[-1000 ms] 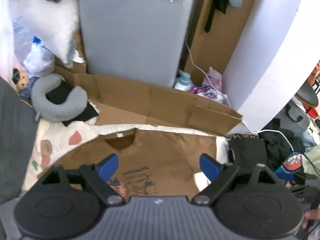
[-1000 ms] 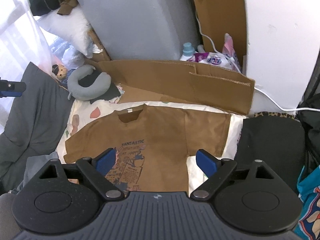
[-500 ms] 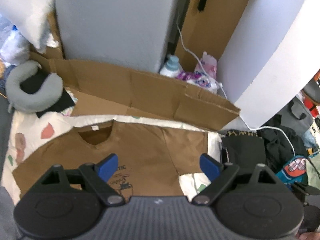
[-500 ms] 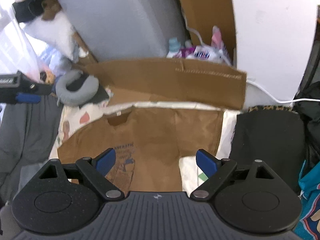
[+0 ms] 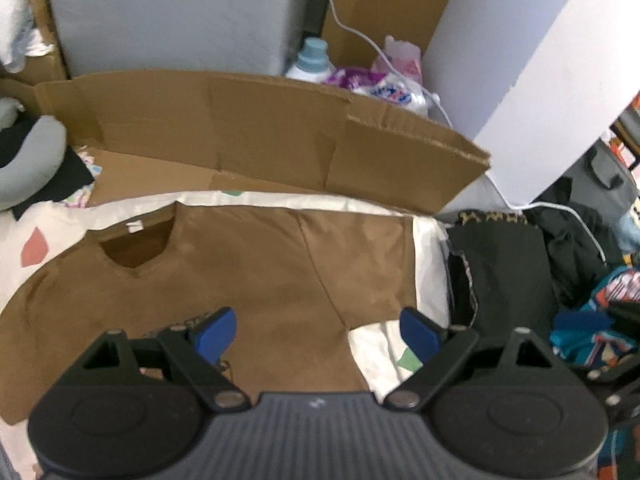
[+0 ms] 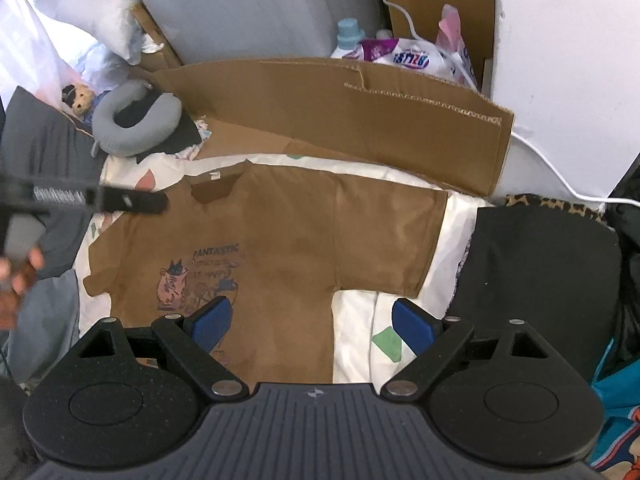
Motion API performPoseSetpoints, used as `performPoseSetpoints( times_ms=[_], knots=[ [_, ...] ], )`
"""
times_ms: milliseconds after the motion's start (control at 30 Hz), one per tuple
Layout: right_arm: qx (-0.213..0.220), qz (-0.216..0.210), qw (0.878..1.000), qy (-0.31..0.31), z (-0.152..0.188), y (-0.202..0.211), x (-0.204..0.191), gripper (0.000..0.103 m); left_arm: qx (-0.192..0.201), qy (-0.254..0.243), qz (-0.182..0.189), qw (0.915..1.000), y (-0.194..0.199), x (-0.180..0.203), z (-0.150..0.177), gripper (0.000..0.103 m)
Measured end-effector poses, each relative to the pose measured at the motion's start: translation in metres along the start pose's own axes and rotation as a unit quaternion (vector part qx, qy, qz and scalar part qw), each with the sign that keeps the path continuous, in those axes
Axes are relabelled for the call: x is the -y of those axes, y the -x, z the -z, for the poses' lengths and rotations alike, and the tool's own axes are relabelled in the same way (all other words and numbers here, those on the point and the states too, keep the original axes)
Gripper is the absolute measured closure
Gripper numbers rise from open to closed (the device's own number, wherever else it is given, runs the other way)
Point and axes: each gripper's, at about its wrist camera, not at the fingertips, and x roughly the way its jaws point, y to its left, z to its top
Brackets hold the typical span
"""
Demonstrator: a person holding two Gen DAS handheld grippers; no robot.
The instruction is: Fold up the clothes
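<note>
I hold both grippers above the brown T-shirt (image 6: 280, 240), lying flat and unfolded on the patterned sheet (image 6: 356, 336). My left gripper (image 5: 316, 330) hovers spread and empty; my right gripper (image 6: 312, 320) likewise, with the near sleeve (image 6: 392, 236) toward its one o'clock.

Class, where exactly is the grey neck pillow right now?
In the right wrist view, the grey neck pillow lies at upper left, beyond the brown T-shirt's collar, beside a small teddy bear.
</note>
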Motion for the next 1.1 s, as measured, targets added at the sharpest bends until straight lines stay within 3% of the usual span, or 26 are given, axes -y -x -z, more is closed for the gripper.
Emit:
performPoseSetpoints(
  times_ms=[267,367,500,833,1100],
  knots=[
    [-0.018,0.027,0.999,0.026,-0.011,-0.036,0.009,0.012,-0.002,-0.010,-0.001,0.9999,-0.054,-0.003,0.031,0.013],
    [-0.024,0.039,0.999,0.012,-0.011,-0.042,0.019,0.012,-0.009,-0.025,-0.006,0.9996,-0.066,-0.002,0.040,0.013],
    [-0.032,0.038,0.999,-0.008,-0.010,-0.055,0.028,0.012,0.012,-0.039,-0.008,0.9991,-0.067,0.002,0.051,0.013],
    [-0.047,0.068,0.996,-0.025,-0.014,-0.105,0.058,0.012,0.015,-0.005,-0.001,0.9999,-0.104,-0.002,0.065,0.013],
    [-0.027,0.065,0.995,-0.066,0.019,-0.149,0.093,0.012,0.008,0.012,-0.006,0.9999,-0.138,-0.006,0.079,0.013]
  ],
)
